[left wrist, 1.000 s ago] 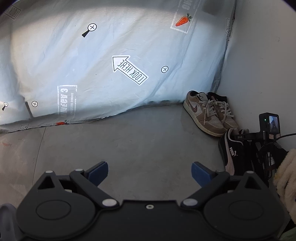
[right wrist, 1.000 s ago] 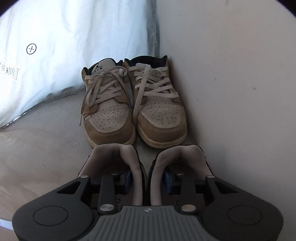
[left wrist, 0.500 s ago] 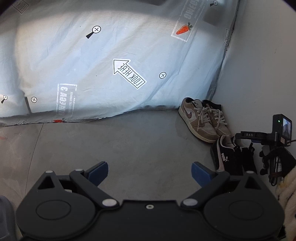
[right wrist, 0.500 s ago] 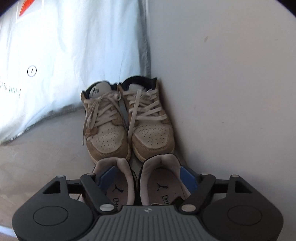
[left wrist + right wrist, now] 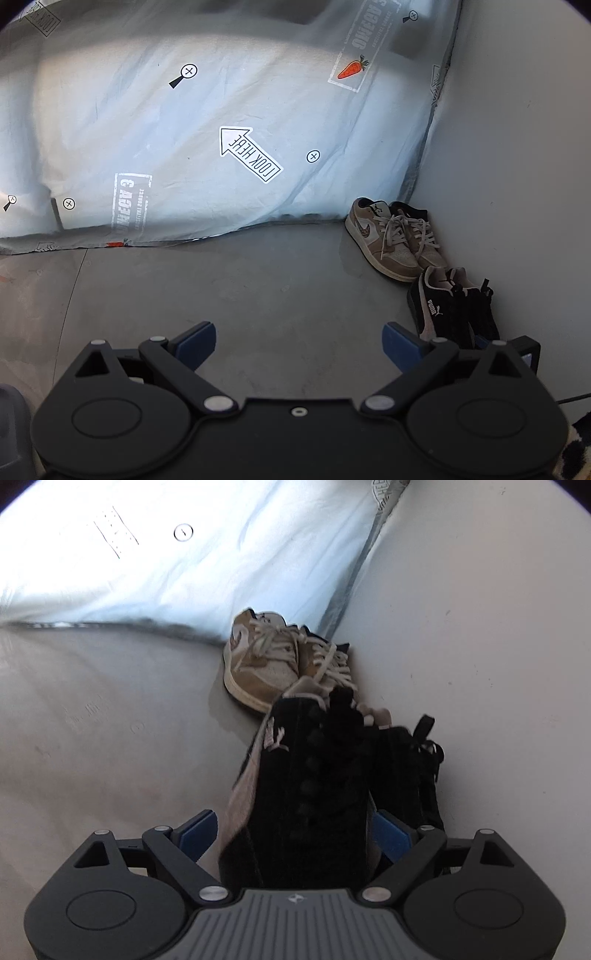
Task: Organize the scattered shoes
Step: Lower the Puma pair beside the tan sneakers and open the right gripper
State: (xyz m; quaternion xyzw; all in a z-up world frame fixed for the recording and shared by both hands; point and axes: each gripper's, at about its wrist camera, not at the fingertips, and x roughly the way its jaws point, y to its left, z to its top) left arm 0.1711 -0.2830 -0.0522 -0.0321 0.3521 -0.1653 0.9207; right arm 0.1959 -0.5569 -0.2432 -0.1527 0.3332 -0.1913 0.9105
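Observation:
A tan and cream pair of sneakers (image 5: 395, 240) stands side by side in the corner against the wall. Just in front of it a black pair of sneakers (image 5: 450, 306) stands along the same wall. In the right wrist view the black pair (image 5: 314, 768) fills the middle, with the tan pair (image 5: 266, 664) behind it. My right gripper (image 5: 293, 834) has its jaws opening; the toe of the nearer black shoe lies between the blue pads, which stand clear of it. My left gripper (image 5: 299, 343) hangs open over bare floor, left of the black pair, holding nothing.
A white printed sheet (image 5: 184, 129) with an arrow and a carrot drapes down to the grey floor (image 5: 221, 295) at the back. A plain wall (image 5: 517, 147) bounds the right side. Something fuzzy (image 5: 580, 443) shows at the bottom right corner.
My right gripper let go of the black shoes' collars, opened wide and drew back past their toes. In the left view it left its place over the black pair. The shoes stayed put.

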